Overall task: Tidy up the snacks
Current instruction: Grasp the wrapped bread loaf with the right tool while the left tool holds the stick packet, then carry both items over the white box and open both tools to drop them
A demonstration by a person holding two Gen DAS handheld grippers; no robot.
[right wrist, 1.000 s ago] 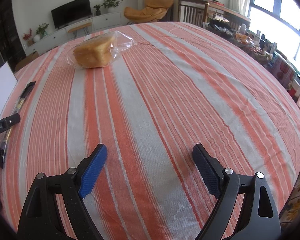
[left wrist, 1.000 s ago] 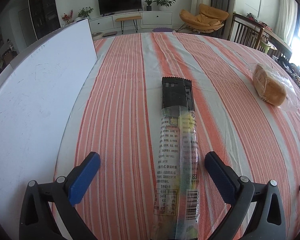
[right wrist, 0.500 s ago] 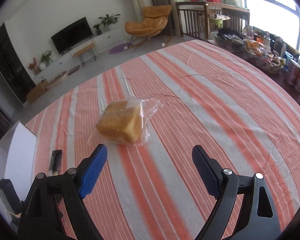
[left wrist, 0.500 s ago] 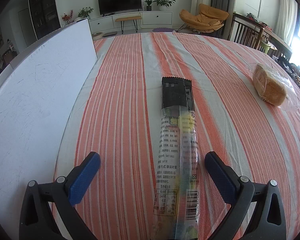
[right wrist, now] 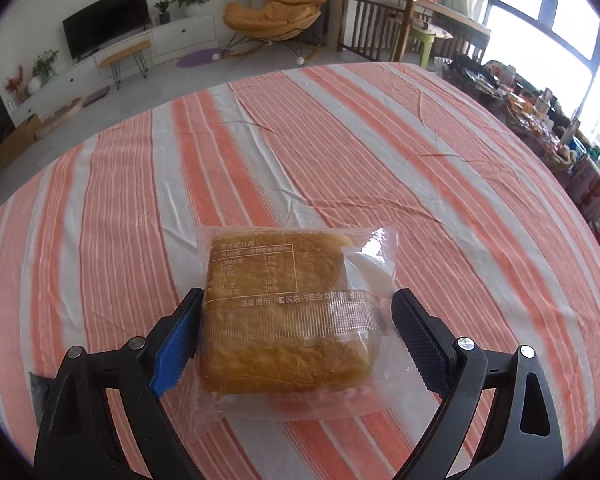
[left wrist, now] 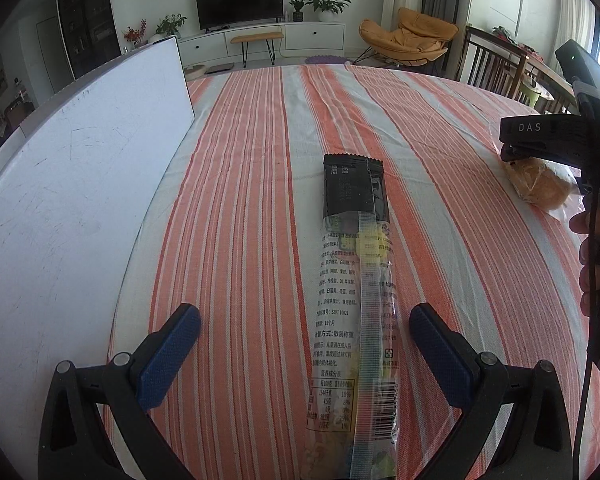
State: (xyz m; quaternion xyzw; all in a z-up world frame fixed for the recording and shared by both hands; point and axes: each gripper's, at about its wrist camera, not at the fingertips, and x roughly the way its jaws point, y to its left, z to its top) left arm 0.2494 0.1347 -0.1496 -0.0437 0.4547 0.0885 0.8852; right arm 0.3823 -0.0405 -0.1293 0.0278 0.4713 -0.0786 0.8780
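Observation:
A long clear snack packet with a black end (left wrist: 354, 292) lies on the striped tablecloth, running between the fingers of my open left gripper (left wrist: 305, 330). A bagged bread loaf (right wrist: 286, 312) lies on the cloth between the open fingers of my right gripper (right wrist: 298, 322); the left pad (right wrist: 180, 344) is at the bag's edge, the right pad stands just clear. In the left wrist view the bread (left wrist: 540, 186) sits at the right, partly hidden by the right gripper's body (left wrist: 556, 138).
A white box (left wrist: 76, 216) stands along the table's left side. A hand (left wrist: 592, 256) holds the right gripper at the right edge. Packaged goods (right wrist: 580, 176) crowd the table's far right. The striped cloth (right wrist: 340, 152) stretches beyond the bread.
My right gripper has swung round and moved in on the bread, which now lies between its fingers. The left gripper and the long packet have not moved.

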